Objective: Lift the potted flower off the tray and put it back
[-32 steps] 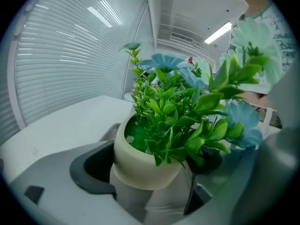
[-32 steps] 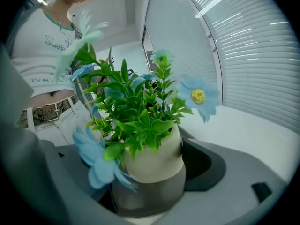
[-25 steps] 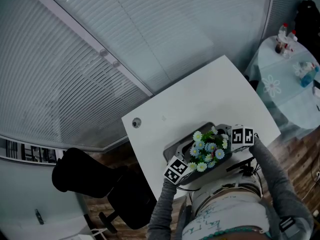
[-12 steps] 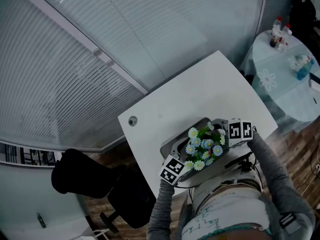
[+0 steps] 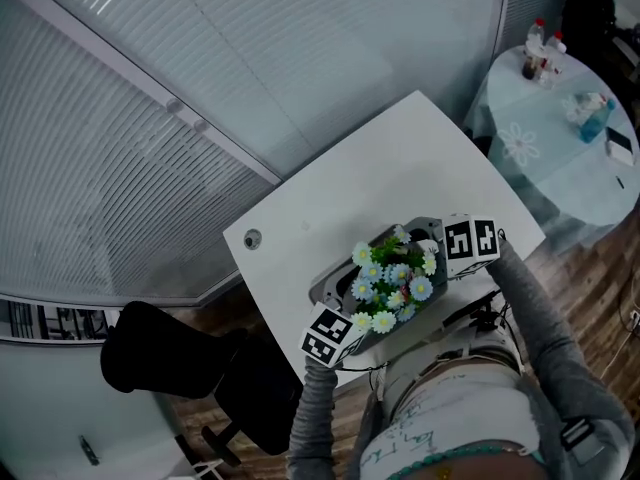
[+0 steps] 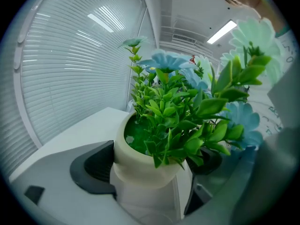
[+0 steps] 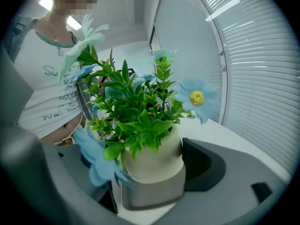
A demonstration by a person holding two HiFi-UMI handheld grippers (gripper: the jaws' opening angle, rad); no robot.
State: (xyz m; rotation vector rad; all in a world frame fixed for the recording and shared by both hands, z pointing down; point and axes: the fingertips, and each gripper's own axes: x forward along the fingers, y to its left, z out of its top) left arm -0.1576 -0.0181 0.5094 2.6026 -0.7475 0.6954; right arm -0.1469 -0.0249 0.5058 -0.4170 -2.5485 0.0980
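The potted flower (image 5: 390,280), blue-and-white daisies over green leaves in a cream pot (image 6: 140,165), is at the near edge of the white table, over the grey tray (image 5: 325,286). My left gripper (image 5: 352,320) comes at it from the near left and my right gripper (image 5: 436,256) from the right. In the left gripper view the pot fills the gap between the black pads (image 6: 91,165). It does the same in the right gripper view, where the pot (image 7: 152,165) presses against a pad (image 7: 201,165). Whether the pot's base rests on the tray is hidden.
The white table (image 5: 330,203) stands against slatted window blinds (image 5: 200,78). A black office chair (image 5: 170,353) is at the near left. A round table (image 5: 560,138) with bottles is at the far right. The person's torso is close behind the pot.
The head camera has swung, sliding the whole scene up and left in the frame. Both grippers stay on either side of the flower; any motion against the table is slight.
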